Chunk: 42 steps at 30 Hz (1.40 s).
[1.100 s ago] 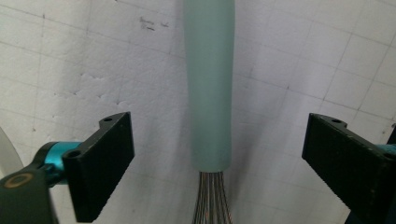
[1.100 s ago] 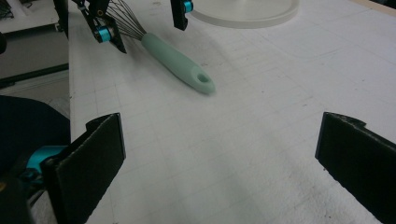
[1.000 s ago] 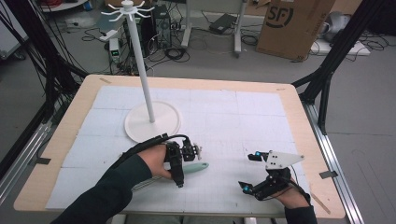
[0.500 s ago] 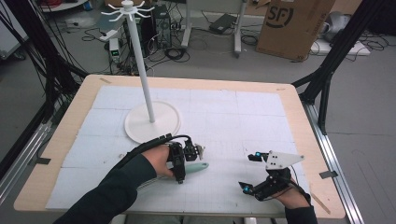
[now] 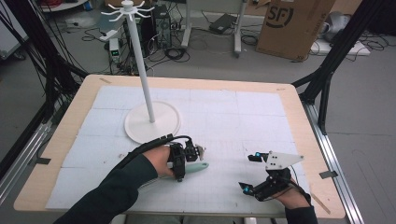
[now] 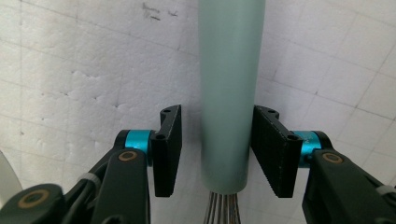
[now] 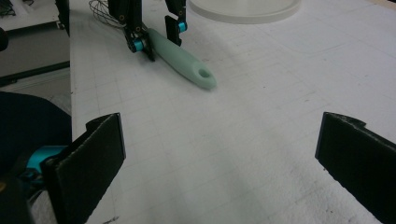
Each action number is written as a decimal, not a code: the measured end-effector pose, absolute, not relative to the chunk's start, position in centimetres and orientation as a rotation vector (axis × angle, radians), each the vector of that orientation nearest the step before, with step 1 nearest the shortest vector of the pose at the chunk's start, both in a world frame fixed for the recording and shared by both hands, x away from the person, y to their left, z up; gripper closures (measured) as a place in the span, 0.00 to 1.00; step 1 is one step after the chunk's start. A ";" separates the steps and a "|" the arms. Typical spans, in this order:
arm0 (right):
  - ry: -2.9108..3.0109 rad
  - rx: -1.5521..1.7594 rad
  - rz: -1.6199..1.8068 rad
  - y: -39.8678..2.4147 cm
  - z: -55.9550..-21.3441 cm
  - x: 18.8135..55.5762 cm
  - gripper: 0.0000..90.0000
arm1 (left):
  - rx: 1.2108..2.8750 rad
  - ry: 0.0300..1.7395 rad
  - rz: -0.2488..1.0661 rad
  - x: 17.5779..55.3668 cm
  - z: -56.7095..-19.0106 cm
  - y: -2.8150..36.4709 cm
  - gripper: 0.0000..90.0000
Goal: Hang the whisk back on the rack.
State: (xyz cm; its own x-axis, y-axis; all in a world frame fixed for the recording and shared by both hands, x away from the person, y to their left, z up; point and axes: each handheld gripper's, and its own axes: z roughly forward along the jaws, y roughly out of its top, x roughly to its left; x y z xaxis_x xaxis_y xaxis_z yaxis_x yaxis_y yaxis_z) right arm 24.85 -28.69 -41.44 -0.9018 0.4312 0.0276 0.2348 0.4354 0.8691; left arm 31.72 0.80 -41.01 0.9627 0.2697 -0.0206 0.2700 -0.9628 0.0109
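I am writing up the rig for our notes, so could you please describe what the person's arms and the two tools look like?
Both forearms wear dark sleeves. The left tool is black, with a thick black cable trailing back along the arm. Its jaws are flat black blocks with ribbed pads, mounted on bright blue fittings with brass-coloured pivot rings. The right tool is also black with blue accents and carries a grey three-cornered plate on top.

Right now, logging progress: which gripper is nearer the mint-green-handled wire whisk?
Left. The left gripper straddles the mint-green-handled wire whisk, its jaws just closing; the right gripper hovers apart.
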 end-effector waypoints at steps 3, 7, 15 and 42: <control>2.496 0.591 1.456 -28.7 -41.5 24.8 0.01 | 3.098 0.435 -0.033 31.7 -41.0 0.8 0.64; 2.493 0.591 1.454 -28.7 -41.5 24.8 0.01 | 3.100 0.435 -0.028 31.7 -40.9 0.8 0.68; 2.496 0.587 1.452 -28.6 -41.6 24.9 0.01 | 3.105 0.418 -0.015 31.5 -41.0 0.7 0.76; 2.493 0.609 1.447 -29.0 -41.7 24.8 0.01 | 2.959 0.385 -0.021 31.1 -38.0 2.7 0.77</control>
State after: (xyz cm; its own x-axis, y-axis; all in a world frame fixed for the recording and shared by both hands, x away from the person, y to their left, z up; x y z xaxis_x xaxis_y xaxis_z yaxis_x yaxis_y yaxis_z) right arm 24.75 -29.00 -41.69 -0.8964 0.4418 0.0368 0.2511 0.4375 0.8635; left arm 31.15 2.68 -37.96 0.9668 0.2531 -0.0344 0.2553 -0.9545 0.1541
